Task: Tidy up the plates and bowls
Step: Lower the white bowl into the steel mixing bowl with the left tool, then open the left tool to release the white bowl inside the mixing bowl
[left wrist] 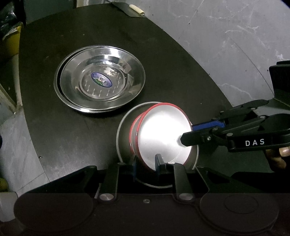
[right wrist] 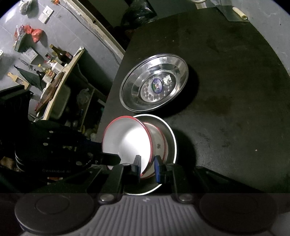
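Two white bowls with red rims point(left wrist: 163, 134) are nested and sit inside a larger steel bowl point(left wrist: 120, 134) on the black round table point(left wrist: 72, 130). My left gripper point(left wrist: 147, 163) is closed on the near rim of the red-rimmed bowls. My right gripper point(left wrist: 188, 134) grips their rim from the right; in the right wrist view it point(right wrist: 147, 167) straddles the rim of the red-rimmed bowls point(right wrist: 126, 141). Two stacked steel plates point(left wrist: 99, 79) with a blue sticker lie beyond, also shown in the right wrist view point(right wrist: 154, 83).
The table edge curves along the right above a grey marble floor point(left wrist: 235, 45). A dustpan-like sheet with a cream roll point(left wrist: 136, 10) lies at the far edge. A shelf with bottles point(right wrist: 54, 63) stands left of the table.
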A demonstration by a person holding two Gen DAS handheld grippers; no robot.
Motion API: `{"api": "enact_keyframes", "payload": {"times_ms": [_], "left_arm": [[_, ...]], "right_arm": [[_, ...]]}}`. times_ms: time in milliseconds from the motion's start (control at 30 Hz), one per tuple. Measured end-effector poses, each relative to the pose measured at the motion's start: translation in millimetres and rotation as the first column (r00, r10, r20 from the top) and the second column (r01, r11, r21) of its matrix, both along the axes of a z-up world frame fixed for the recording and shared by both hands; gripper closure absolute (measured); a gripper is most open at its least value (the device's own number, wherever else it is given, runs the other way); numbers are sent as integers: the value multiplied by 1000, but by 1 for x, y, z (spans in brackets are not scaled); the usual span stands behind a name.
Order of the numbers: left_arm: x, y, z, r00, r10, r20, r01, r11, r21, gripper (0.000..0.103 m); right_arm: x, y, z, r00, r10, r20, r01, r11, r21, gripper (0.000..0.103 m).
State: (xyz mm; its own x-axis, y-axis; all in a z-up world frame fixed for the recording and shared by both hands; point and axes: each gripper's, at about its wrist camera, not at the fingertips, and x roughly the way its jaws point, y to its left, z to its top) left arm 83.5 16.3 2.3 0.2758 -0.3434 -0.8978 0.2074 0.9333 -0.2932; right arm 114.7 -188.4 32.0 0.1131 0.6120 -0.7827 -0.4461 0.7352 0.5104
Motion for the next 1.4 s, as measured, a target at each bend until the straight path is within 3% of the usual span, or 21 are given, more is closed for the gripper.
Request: {"api": "enact_keyframes", "payload": {"times_ms": [767,1400], "left_arm": [[5,-4,-3,1000,-6,-16,6,1000,4,80],[7,-5,-4,1000,-8,-22,8,1000,-3,71]], "right_arm": [[-1,2,-1,1000,12,6,-12,1000,-23,84],[0,3,-1,1000,20,10,-20,999,-30,84]]}}
